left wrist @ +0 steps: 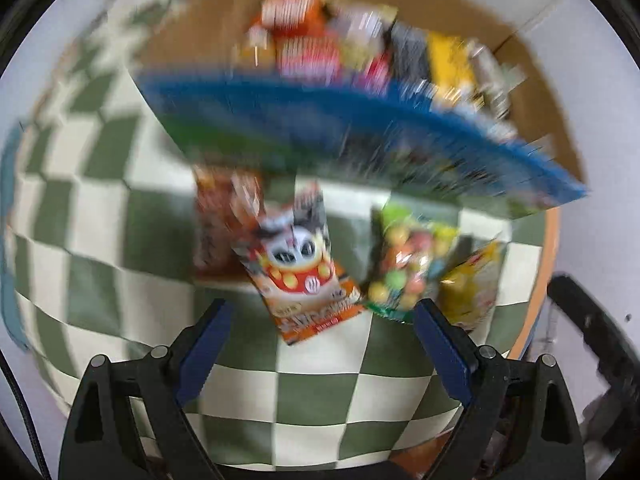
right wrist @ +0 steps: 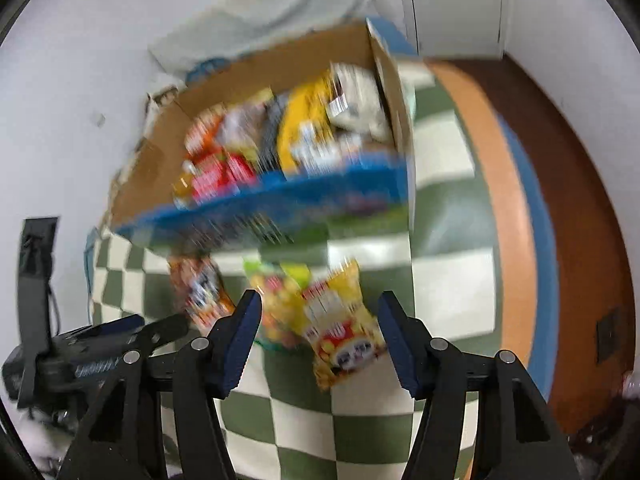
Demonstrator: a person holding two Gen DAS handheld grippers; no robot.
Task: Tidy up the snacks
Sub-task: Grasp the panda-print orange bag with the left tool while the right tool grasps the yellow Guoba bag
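Note:
A blue cardboard box (left wrist: 360,136) (right wrist: 280,200) holds several snack packs and stands on the checked cloth. In front of it lie an orange pack with a cartoon face (left wrist: 300,268) (right wrist: 202,296), a clear bag of coloured candy balls (left wrist: 404,264) (right wrist: 276,300) and a yellow pack (left wrist: 472,284) (right wrist: 340,324). A reddish-brown pack (left wrist: 212,220) lies left of the orange one. My left gripper (left wrist: 322,312) is open and empty, just short of the orange pack. My right gripper (right wrist: 320,304) is open and empty, its fingers either side of the yellow pack and candy bag. Both views are blurred.
The green-and-white checked cloth (left wrist: 320,392) (right wrist: 448,288) covers a round table with an orange and blue rim (right wrist: 516,208). The left gripper's body (right wrist: 92,356) shows at the lower left of the right wrist view. White walls stand behind the box.

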